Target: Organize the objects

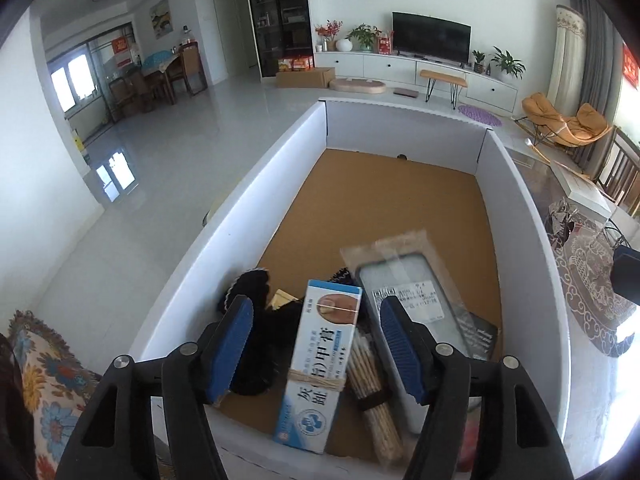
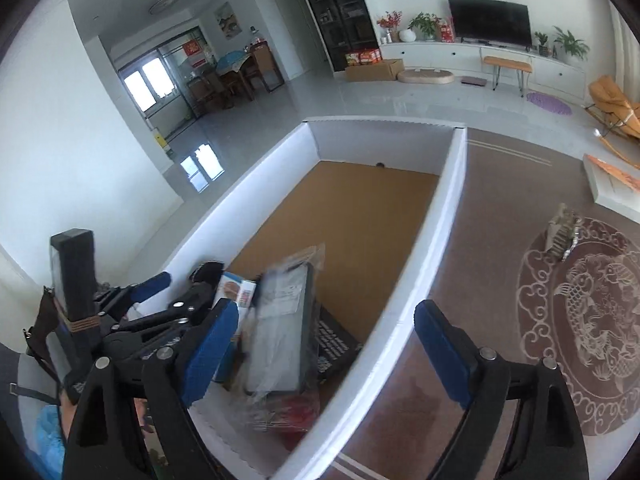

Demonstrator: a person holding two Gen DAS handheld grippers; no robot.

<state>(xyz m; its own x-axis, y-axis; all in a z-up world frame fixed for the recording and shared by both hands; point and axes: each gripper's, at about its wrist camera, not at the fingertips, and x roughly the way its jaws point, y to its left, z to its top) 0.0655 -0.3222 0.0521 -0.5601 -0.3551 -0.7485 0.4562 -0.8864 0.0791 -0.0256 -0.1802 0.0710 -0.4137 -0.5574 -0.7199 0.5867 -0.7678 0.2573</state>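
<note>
White box [image 1: 192, 264] on the table already holds a medicine carton [image 1: 320, 360], bundled sticks [image 1: 374, 392], a bagged phone case [image 1: 416, 292] and black fabric [image 1: 248, 292]; your left gripper [image 1: 316, 356] and right gripper [image 2: 328, 352] hover released, empty; the small grey item [image 2: 562, 236] on the mat remains.

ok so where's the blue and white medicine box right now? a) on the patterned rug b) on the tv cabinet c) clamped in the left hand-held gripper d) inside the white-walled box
d: the medicine box lies inside the white-walled box, on its brown floor, beside a bundle of sticks.
</note>
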